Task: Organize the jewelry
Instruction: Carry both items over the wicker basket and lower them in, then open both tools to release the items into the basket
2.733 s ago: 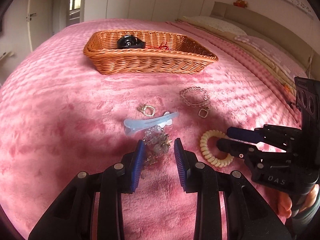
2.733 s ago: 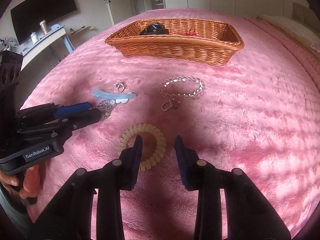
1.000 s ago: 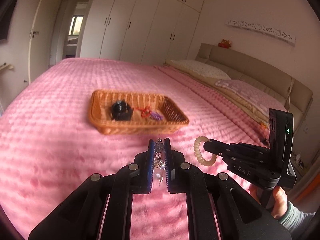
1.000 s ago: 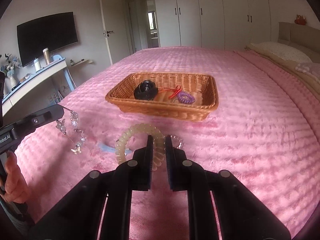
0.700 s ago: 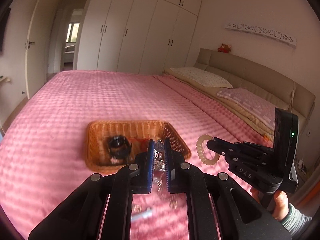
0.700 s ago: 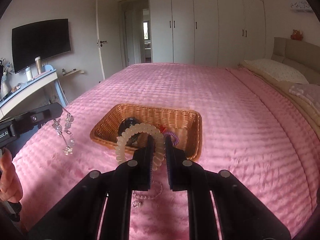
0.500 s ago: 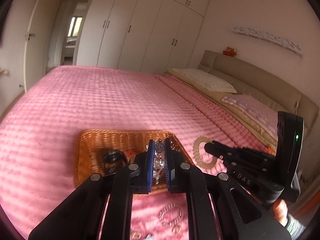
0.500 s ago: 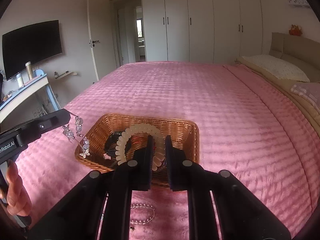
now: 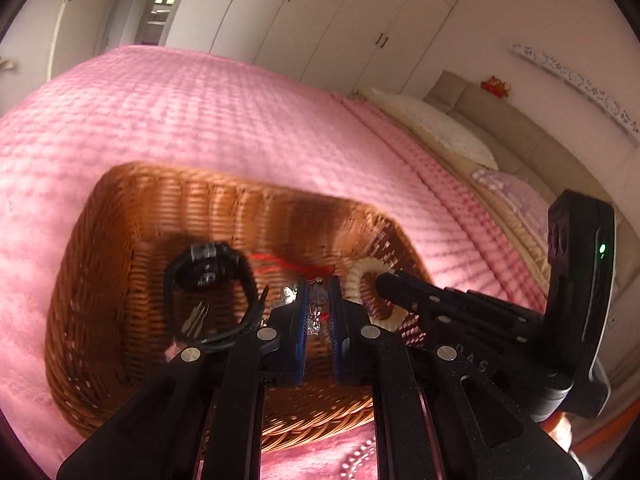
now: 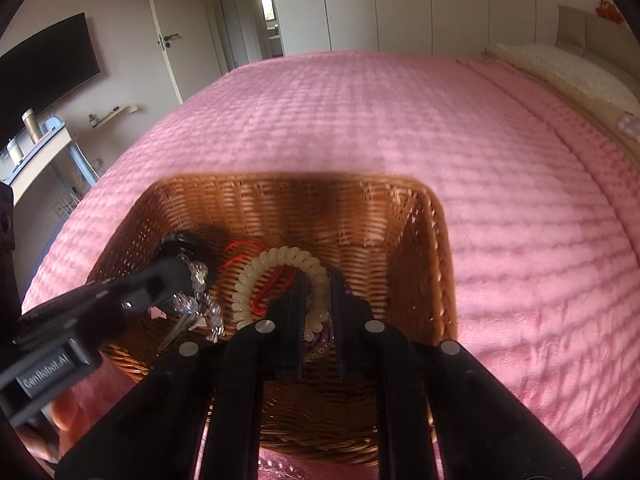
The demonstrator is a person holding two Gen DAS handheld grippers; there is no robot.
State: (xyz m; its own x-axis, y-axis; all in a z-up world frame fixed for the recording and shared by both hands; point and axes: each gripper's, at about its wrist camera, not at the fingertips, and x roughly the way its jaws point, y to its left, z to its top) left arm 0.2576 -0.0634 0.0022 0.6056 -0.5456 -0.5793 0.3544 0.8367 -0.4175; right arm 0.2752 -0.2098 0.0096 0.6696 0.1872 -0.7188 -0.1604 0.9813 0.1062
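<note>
A wicker basket (image 9: 92, 264) (image 10: 424, 248) sits on the pink bedspread. My left gripper (image 9: 318, 300) is shut on a crystal bead bracelet (image 9: 316, 304) and holds it inside the basket; the bracelet hangs from it in the right wrist view (image 10: 198, 300). My right gripper (image 10: 318, 284) is shut on a cream spiral hair tie (image 10: 280, 264) and holds it inside the basket, just right of the left gripper; the tie also shows in the left wrist view (image 9: 362, 274). A black watch (image 9: 208, 276), a red cord (image 10: 240, 252) and a purple tie (image 10: 324, 336) lie in the basket.
A clear bead bracelet (image 9: 360, 456) lies on the bedspread in front of the basket's near wall. Pillows (image 9: 444, 132) and a headboard are at the right. A desk (image 10: 44, 140) and a TV stand left of the bed.
Both grippers have moved forward and down from above the bed into the basket, each still holding its item. The basket now fills the lower half of both views.
</note>
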